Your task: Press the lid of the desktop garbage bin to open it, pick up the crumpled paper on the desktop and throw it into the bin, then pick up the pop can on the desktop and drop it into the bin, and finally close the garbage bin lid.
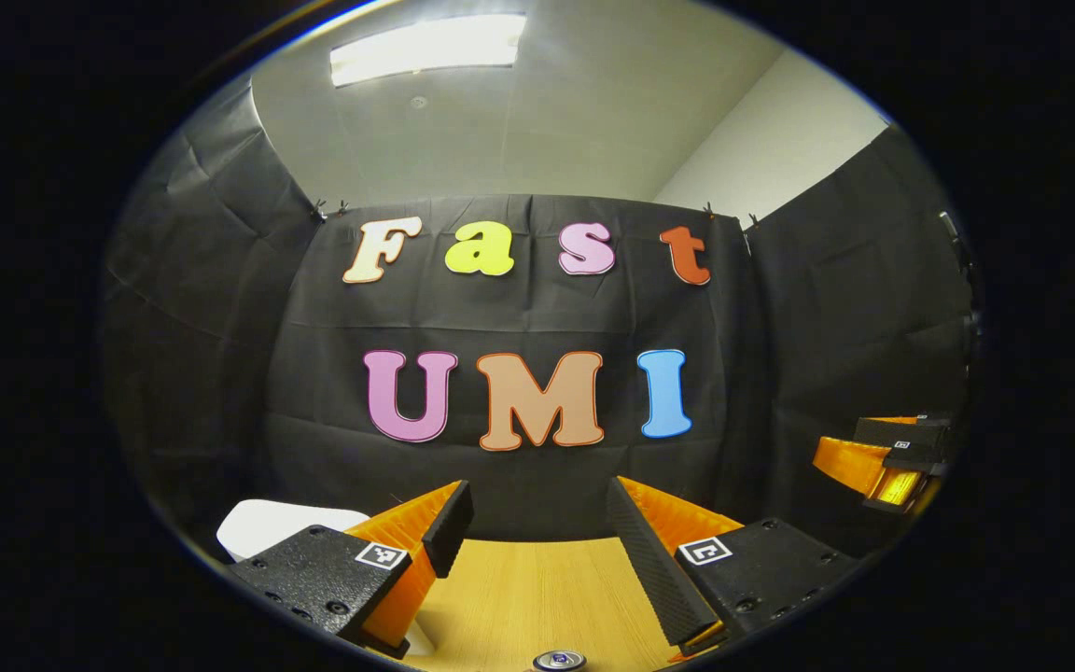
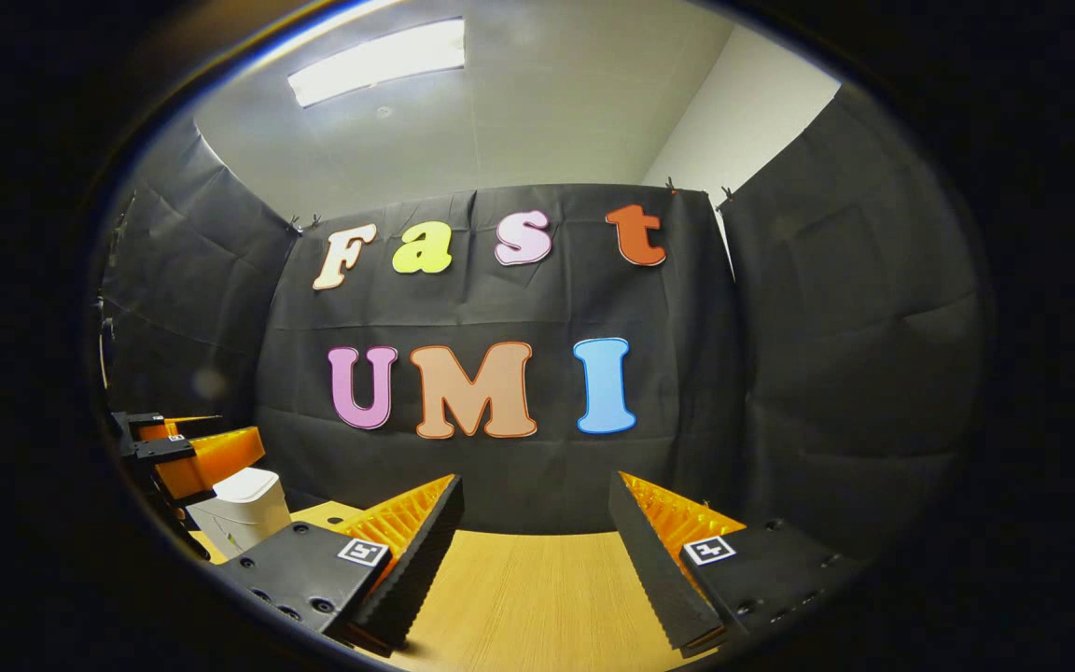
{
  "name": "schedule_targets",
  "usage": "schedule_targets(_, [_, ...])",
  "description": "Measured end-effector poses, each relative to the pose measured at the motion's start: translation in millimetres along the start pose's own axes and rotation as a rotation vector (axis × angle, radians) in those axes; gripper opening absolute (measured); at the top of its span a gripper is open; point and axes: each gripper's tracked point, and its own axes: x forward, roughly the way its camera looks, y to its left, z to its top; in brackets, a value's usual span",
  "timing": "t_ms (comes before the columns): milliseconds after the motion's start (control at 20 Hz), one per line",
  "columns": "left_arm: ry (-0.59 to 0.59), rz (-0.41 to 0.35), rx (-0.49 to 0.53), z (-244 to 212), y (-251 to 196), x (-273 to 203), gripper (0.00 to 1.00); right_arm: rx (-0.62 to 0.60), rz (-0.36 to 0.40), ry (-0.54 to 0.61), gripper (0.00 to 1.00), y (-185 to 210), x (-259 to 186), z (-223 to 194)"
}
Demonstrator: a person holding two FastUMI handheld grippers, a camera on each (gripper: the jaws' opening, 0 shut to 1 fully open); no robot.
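Note:
In the left gripper view my left gripper [image 1: 537, 509] is open above the wooden table [image 1: 537, 588], nothing between its fingers. The top of the pop can [image 1: 559, 661] peeks in at the bottom edge, below the fingers. The white garbage bin [image 1: 267, 525] sits behind the left finger, lid down. My right gripper [image 1: 883, 462] shows at the far right. In the right gripper view my right gripper [image 2: 536, 504] stands open and empty over the table [image 2: 537, 588]. The white bin [image 2: 239, 509] stands at the left with its lid shut, the left gripper [image 2: 188, 453] hovering just above it.
Black cloth walls [image 1: 537, 448] close the booth behind and at both sides. The table's far edge meets the back cloth.

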Motion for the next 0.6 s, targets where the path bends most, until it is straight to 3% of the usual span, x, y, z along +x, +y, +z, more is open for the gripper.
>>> schedule_targets(450, [0.027, -0.004, -0.004, -7.6, -4.0, -4.5, 0.89, 0.01, -0.006, 0.013, 0.98, -5.4, -1.7, -4.5])
schedule_targets(600, [0.031, -0.002, -0.001, -9.1, -4.0, -6.5, 0.94, 0.003, -0.007, 0.025, 0.98, -6.9, -4.8, -8.2])
